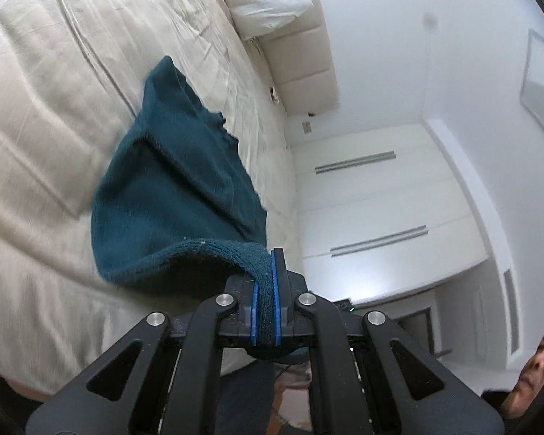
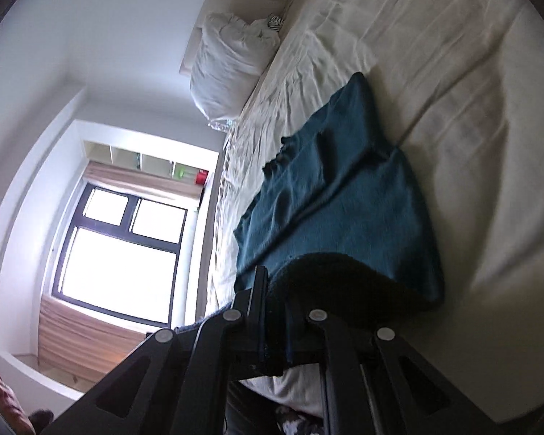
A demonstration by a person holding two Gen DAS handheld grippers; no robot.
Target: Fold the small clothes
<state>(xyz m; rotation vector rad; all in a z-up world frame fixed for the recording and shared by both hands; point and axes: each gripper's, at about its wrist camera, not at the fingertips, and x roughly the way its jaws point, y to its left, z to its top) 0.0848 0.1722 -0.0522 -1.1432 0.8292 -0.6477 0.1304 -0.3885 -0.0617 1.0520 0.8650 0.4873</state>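
A white pillow lies on the cream bed beside a window.

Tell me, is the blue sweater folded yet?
Not yet. Done: both grippers have grabbed it. The left gripper and right gripper each pinch the hem of the teal sweater. In hand: it hangs lifted, its far end on the bed. Left: all the folding.

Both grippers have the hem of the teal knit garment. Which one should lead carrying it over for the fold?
Probably the left gripper: its blue pads are plainly clamped on the teal garment's ribbed hem. The right gripper seems shut on it too, but that pinch sits in shadow.
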